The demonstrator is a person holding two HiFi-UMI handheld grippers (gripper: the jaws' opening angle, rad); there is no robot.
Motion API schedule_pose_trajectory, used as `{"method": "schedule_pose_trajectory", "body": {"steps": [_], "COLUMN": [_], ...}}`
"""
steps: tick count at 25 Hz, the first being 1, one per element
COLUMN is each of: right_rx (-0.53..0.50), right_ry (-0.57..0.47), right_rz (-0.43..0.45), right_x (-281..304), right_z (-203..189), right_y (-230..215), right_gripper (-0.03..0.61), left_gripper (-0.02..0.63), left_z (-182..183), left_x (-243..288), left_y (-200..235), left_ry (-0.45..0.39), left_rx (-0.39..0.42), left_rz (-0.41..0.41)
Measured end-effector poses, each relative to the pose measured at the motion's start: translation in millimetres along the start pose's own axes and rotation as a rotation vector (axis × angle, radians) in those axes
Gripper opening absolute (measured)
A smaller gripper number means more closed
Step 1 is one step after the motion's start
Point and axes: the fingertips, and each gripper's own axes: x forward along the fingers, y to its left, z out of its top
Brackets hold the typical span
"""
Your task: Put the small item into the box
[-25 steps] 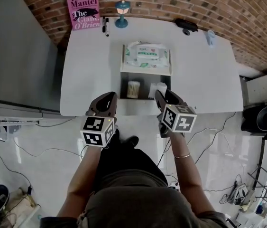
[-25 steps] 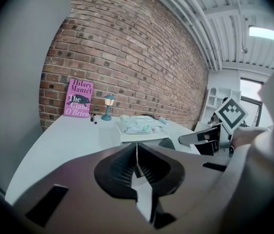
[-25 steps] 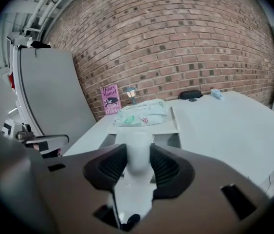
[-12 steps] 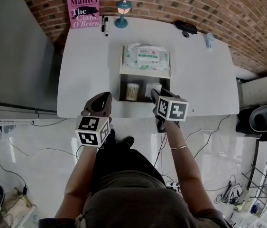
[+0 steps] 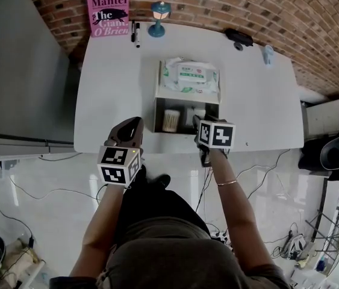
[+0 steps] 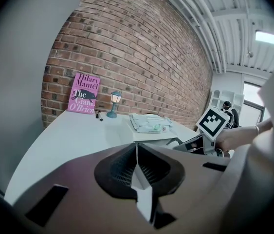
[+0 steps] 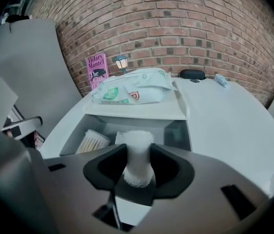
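Observation:
My right gripper [image 7: 138,162] is shut on a small white gauze-like roll [image 7: 138,152], held upright between its jaws. It hovers at the table's front edge, right in front of the open compartment of the white box [image 7: 141,113]. That compartment holds a bundle of cotton swabs [image 7: 92,141] and a white item behind the roll. In the head view the right gripper [image 5: 200,124] reaches the box [image 5: 157,110] at its right front corner. My left gripper [image 5: 133,125] stays left of the box at the table edge. Its jaws [image 6: 137,165] are shut with nothing in them.
A pack of wet wipes [image 5: 188,76] lies on the box's lid. At the back of the white table [image 5: 109,89] stand a pink book [image 5: 107,11], a small blue lamp [image 5: 159,17] and pens [image 5: 135,32]. A black item [image 5: 238,37] lies back right. A grey cabinet [image 5: 18,65] stands left.
My right gripper has moved forward with the white roll, up to the box's open front. The left gripper has shifted slightly left and stayed shut.

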Motion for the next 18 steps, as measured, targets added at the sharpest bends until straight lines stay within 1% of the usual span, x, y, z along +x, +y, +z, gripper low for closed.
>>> {"method": "schedule_pose_trajectory", "body": {"steps": [4, 9, 13, 18], "right_rx": [-0.009, 0.004, -0.005, -0.017], "right_ry": [0.031, 0.069, 0.099, 0.1], "right_rz": [-0.017, -0.032, -0.061, -0.074], "right_x": [3.9, 7.7, 9.6, 9.0], "right_z": [-2.0, -3.9, -5.3, -6.1], "right_y": [-1.1, -3.0, -4.1, -3.5], "right_gripper": [0.158, 0.161, 0.163, 0.166], "left_gripper": [0.028, 0.028, 0.028, 0.028], "left_z": [-0.3, -0.6, 1.5, 1.4], "left_x": [3.6, 9.2, 11.8, 11.2], "left_y": [1.6, 0.7, -1.7, -1.4], "left_ry": [0.01, 0.015, 0.018, 0.021], "left_rx": [0.0, 0.002, 0.008, 0.011], "left_rz": [-0.007, -0.019, -0.029, -0.034]}}
